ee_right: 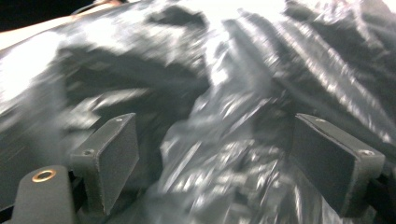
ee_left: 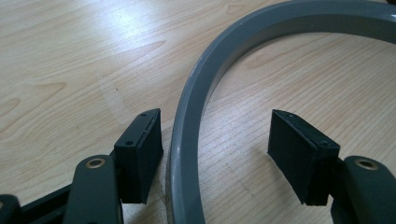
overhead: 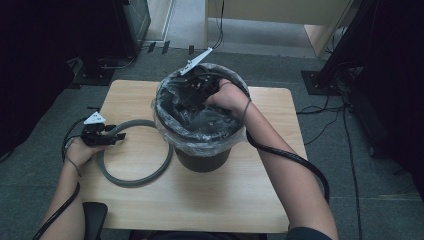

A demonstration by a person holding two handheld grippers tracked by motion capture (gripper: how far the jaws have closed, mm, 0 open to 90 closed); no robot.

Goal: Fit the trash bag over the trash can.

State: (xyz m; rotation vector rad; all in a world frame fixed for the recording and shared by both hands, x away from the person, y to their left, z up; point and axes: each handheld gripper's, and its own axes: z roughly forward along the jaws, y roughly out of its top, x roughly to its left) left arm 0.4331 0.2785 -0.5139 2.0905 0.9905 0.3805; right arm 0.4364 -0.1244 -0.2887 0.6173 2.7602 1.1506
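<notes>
A dark round bin lined with a crinkled black plastic bag stands in the middle of the small wooden table. A grey ring lies flat on the table to its left. My left gripper rests low at the ring's left side. In the left gripper view its jaws stand open astride the ring, the left pad close against it and the right pad well apart. My right gripper reaches down into the bin. It is open over the bag's folds, with plastic lying between its pads; that view is blurred.
The table's bare wood stretches in front of the bin. A thick black cable trails from my right hand along the forearm. Dark equipment stands and loose cables lie on the grey floor around the table.
</notes>
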